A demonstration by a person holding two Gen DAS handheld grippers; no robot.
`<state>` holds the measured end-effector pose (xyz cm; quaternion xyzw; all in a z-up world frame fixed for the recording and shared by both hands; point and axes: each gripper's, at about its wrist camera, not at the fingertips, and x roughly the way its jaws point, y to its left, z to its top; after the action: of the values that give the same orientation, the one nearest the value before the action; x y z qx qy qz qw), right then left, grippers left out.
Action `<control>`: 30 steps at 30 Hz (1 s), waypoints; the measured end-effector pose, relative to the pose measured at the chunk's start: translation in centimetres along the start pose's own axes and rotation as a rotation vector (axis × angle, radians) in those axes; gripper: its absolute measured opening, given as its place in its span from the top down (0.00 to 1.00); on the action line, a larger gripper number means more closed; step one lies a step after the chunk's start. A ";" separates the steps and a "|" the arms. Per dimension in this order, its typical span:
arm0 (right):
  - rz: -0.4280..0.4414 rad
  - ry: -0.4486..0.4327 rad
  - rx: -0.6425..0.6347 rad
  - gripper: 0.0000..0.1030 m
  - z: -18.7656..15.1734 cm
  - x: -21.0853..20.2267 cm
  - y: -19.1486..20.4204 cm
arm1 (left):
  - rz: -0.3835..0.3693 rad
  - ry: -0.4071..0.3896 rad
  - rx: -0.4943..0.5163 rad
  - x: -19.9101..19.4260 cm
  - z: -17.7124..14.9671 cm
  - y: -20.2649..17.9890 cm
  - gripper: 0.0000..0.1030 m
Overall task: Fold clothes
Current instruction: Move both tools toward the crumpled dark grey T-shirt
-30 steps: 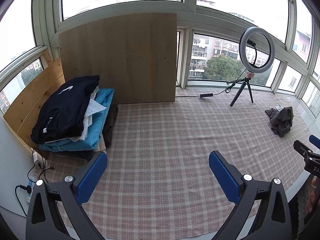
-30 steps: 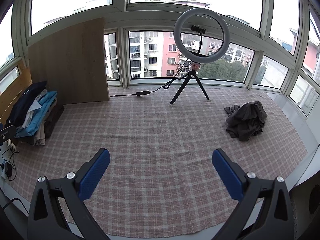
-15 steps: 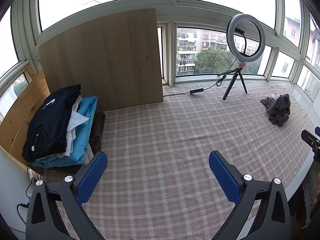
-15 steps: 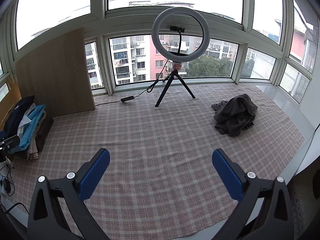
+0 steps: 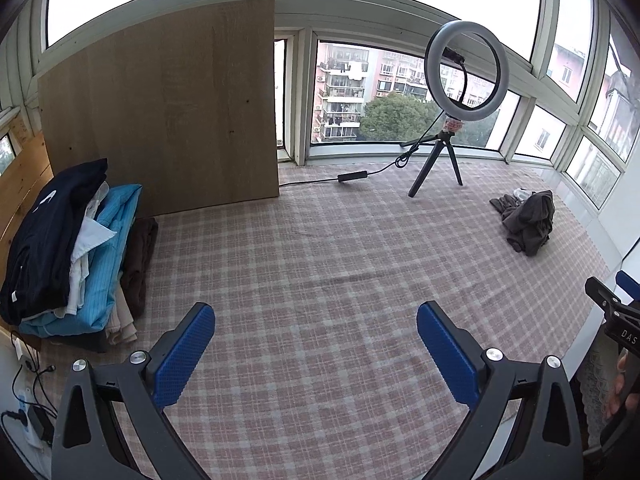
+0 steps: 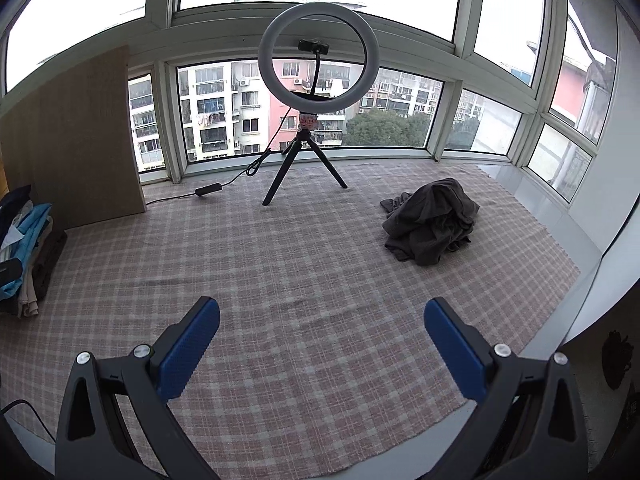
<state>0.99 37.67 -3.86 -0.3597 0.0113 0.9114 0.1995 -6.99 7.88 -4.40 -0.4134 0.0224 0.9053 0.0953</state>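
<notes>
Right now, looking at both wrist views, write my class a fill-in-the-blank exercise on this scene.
1. The crumpled grey garment lies on the ____ cloth.
2. Both the left hand-held gripper and the right hand-held gripper are ____.
3. The ring light stands on a ____.
4. The folded pile has a ____ garment on top.

Missing words: checked; open; tripod; black

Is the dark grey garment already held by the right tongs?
No, the dark grey garment lies crumpled on the checked cloth, far from the open right tongs.
</notes>
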 end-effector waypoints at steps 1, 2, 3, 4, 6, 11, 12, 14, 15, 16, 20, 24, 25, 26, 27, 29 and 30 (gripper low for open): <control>-0.003 -0.002 0.004 0.00 0.2 0.2 -0.4 | 0.017 0.003 0.017 0.2 0.1 -0.5 0.02; 0.002 -0.005 0.008 0.00 0.3 0.3 -0.8 | 0.026 0.003 0.029 0.4 0.3 -0.9 0.02; 0.007 -0.007 0.013 0.00 0.5 0.5 -1.2 | 0.023 -0.001 0.026 0.4 0.5 -1.2 0.02; 0.012 -0.008 0.018 0.00 0.7 0.8 -1.7 | 0.018 -0.007 0.021 0.5 0.8 -1.6 0.02; 0.017 -0.010 0.020 0.00 1.3 1.4 -2.6 | 0.010 -0.018 0.003 0.5 1.4 -2.1 0.02; 0.024 -0.019 0.023 0.00 2.8 3.0 -4.9 | 0.008 -0.054 -0.048 0.8 3.2 -3.7 0.02; 0.024 -0.023 0.022 0.00 3.0 3.2 -5.4 | 0.006 -0.053 -0.053 1.0 3.5 -4.1 0.02; 0.023 -0.030 0.020 0.00 3.6 3.8 -6.5 | 0.008 -0.052 -0.053 1.5 4.1 -5.2 0.02; 0.024 -0.033 0.022 0.00 3.8 4.2 -7.1 | 0.013 -0.055 -0.049 1.7 4.4 -5.9 0.02; 0.027 -0.035 0.024 0.00 4.1 4.5 -7.7 | 0.017 -0.057 -0.045 1.9 4.6 -6.5 0.02; 0.029 -0.042 0.030 0.00 5.2 6.1 -10.0 | 0.034 -0.054 0.006 3.0 5.7 -9.8 0.02; 0.038 -0.050 0.044 0.00 6.2 7.8 -12.3 | 0.045 -0.056 0.041 4.1 6.7 -13.1 0.02; 0.040 -0.053 0.046 0.00 6.5 8.3 -12.9 | 0.048 -0.057 0.050 4.3 7.0 -13.9 0.02; 0.042 -0.055 0.047 0.00 6.8 8.7 -13.3 | 0.051 -0.057 0.059 4.6 7.3 -14.7 0.02; 0.043 -0.057 0.048 0.00 7.0 9.2 -13.8 | 0.054 -0.058 0.068 4.9 7.5 -15.5 0.02; 0.045 -0.059 0.045 0.00 7.5 10.4 -14.7 | 0.067 -0.054 0.072 5.6 8.0 -16.8 0.02; 0.046 -0.058 0.043 0.00 7.8 11.0 -15.1 | 0.071 -0.048 0.072 6.1 8.3 -17.4 0.02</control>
<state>-5.74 56.77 -3.52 -0.3284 0.0332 0.9254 0.1862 -13.69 26.83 -2.87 -0.3868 0.0674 0.9163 0.0786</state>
